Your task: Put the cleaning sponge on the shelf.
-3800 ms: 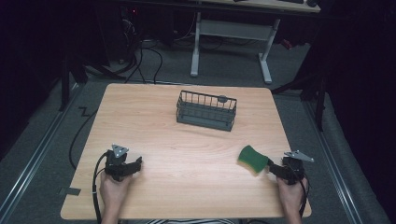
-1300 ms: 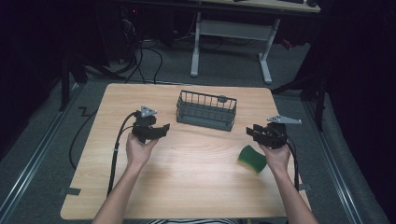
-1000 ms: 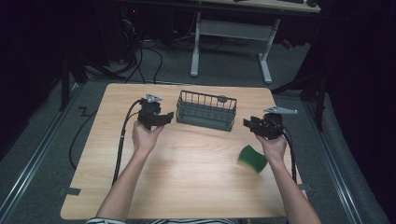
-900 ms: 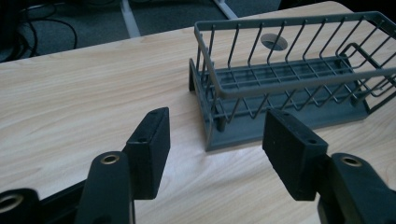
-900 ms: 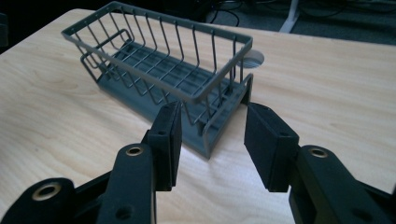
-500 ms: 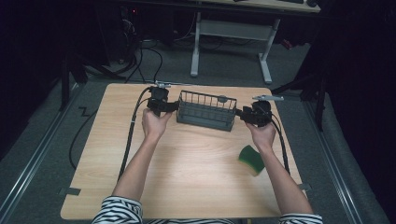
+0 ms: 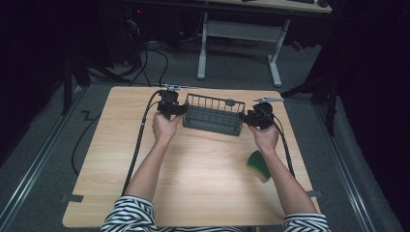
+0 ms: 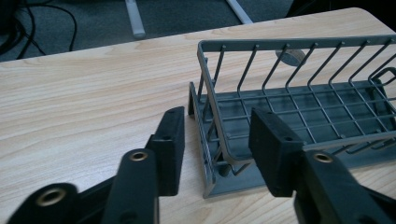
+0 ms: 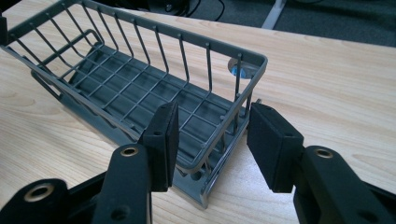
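Both of your hands are now up at the wire basket [image 7: 212, 115], having travelled from the near corners of the table [image 7: 111, 159] to its two short ends, while the green sponge [image 7: 259, 165] is lying on the wood near your right forearm, left behind where your right hand was earlier. Your left gripper [image 7: 175, 109] is sitting at the basket's left end, and in the left gripper view [image 8: 215, 140] its jaws are straddling the end wall of the basket [image 8: 299, 112]; they have just been closing, yet gaps are showing on both sides of the wire, so the pads are not pressing. Your right gripper [image 7: 249, 117] is meeting the basket's right end, and in the right gripper view [image 9: 212, 140] its jaws are bracketing the corner of the basket [image 9: 140, 84], one inside and one outside, with clear space around the rim, so nothing is clamped. You are keeping the basket flat on the table's far half, midway between your hands.
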`<state>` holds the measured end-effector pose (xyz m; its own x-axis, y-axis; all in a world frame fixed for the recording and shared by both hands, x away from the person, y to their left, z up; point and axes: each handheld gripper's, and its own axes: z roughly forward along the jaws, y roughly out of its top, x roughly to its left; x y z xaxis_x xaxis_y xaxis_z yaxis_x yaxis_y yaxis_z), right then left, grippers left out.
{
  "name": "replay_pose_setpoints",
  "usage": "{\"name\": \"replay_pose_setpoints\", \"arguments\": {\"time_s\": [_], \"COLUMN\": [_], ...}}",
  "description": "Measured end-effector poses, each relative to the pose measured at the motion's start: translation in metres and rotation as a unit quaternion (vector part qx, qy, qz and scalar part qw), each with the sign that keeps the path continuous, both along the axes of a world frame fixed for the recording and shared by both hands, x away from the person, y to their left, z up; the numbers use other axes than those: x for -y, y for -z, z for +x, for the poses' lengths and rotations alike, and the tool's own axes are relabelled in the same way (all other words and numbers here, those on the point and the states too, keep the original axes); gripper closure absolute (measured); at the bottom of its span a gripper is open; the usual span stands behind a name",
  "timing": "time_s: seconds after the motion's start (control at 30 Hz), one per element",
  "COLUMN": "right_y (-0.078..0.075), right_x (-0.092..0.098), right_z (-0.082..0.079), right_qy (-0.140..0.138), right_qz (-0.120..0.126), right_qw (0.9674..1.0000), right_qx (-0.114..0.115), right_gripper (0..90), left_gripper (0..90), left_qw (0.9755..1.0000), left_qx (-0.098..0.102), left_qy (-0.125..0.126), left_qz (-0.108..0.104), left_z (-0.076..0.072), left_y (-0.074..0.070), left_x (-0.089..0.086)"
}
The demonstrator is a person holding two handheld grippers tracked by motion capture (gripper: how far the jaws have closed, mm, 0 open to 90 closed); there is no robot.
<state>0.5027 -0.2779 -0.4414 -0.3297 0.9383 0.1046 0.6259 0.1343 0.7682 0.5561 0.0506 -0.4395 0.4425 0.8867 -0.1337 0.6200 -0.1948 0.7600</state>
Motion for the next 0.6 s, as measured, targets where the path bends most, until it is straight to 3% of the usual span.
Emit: {"name": "replay_pose_setpoints", "arguments": {"time_s": [0.27, 0.37, 0.47, 0.6], "right_y": [0.0018, 0.0064, 0.0064, 0.0049], "right_x": [0.0013, 0.0023, 0.0022, 0.0004], "right_z": [0.0015, 0.003, 0.0018, -0.0025], "right_qy": [-0.013, -0.021, -0.022, -0.028], "right_qz": [0.003, 0.004, 0.008, -0.002], "right_qw": [0.9999, 0.9995, 0.9993, 0.9992], "right_qx": [-0.009, -0.024, -0.027, -0.03], "right_gripper": [61.0, 63.7, 65.0, 65.1], "left_gripper": [70.6, 76.4, 78.3, 78.9], "left_qw": [0.9999, 0.9998, 0.9996, 0.9993], "left_qx": [-0.001, -0.002, -0.01, -0.014], "left_qy": [0.014, 0.022, 0.023, 0.028], "left_qz": [-0.01, -0.002, 0.016, 0.021], "left_z": [0.0006, 0.0007, -0.0004, -0.0045], "left_y": [0.0032, 0.0062, 0.0098, 0.0081], "left_x": [0.0032, 0.0063, 0.0072, 0.0056]}}
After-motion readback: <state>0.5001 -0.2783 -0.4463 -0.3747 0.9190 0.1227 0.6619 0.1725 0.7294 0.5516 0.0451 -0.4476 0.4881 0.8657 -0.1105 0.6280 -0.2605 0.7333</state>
